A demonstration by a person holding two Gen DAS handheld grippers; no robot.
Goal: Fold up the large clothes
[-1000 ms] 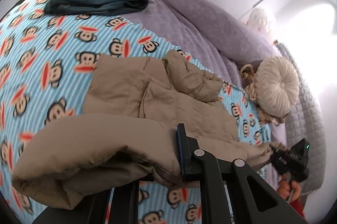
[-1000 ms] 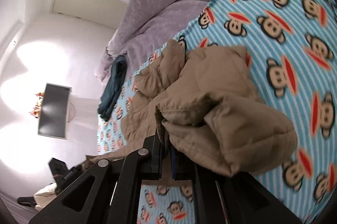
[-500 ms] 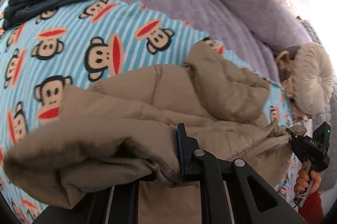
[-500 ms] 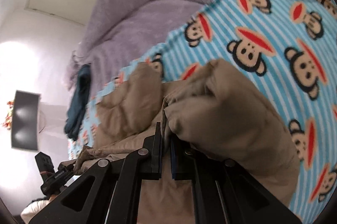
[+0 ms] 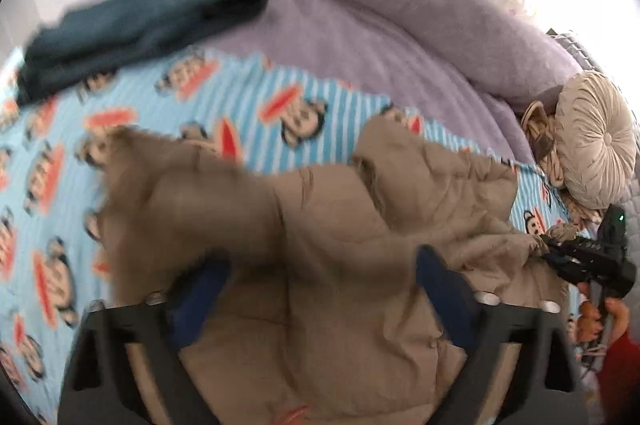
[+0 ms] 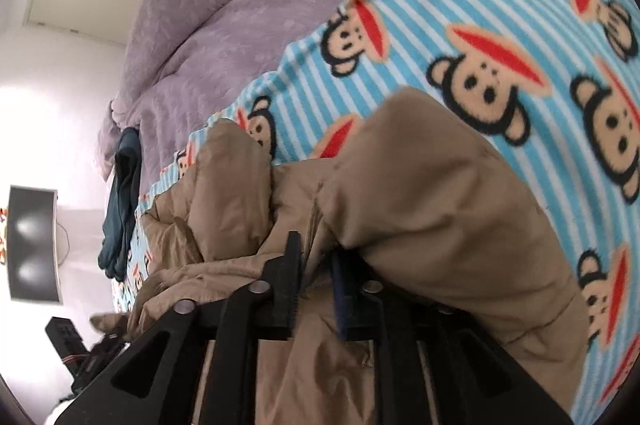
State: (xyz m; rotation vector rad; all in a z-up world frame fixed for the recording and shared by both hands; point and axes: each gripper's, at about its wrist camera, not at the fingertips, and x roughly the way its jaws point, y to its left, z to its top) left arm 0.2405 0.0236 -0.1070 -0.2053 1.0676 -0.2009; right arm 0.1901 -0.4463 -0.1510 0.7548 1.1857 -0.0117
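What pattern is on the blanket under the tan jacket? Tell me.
Blue-and-white stripes with cartoon monkey faces on the blanket; right wrist view shows it best, beside the tan jacket.

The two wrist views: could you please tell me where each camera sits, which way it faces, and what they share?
Left wrist: on the left gripper, angled down over the tan jacket; its fingers are opening wide; the right gripper and a hand show at right.
Right wrist: on the right gripper, angled down at the jacket's folded edge, fingers opening, fabric between them; the left gripper shows lower left.
Shared: jacket, monkey-print blanket, dark blue garment, purple duvet.
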